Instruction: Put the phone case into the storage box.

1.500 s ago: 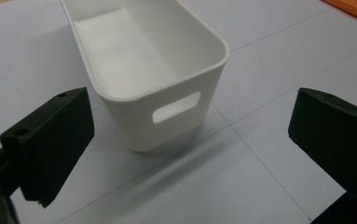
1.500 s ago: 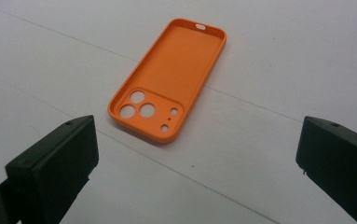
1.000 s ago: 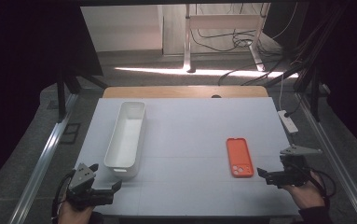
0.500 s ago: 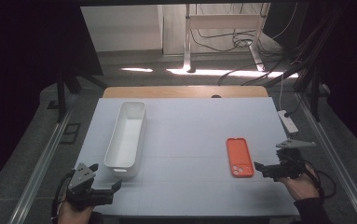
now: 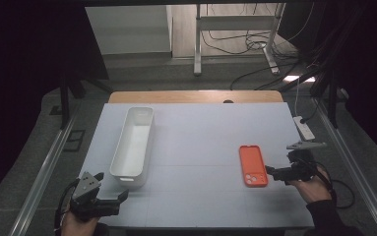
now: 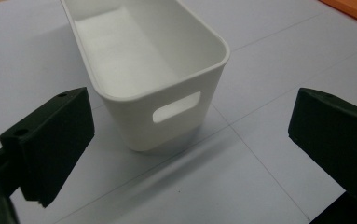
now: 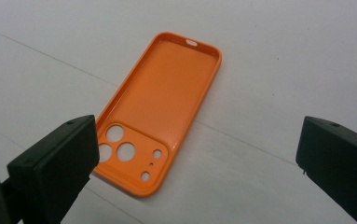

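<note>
while lying flat and hollow side up on the white table [image 5: 201,147], just ahead of the right gripper [image 5: 269,170], the orange phone case [image 5: 253,165] waits untouched, well apart from the white bin [image 5: 133,145] near the left gripper [image 5: 122,195]. both sets of jaws spread wide, gripping nothing. best to come in low, straddle 1 long rim, and pinch gently so the thin case neither skids nor flexes.

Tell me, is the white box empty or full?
Empty: the white box shows only its bare white floor inside.
</note>
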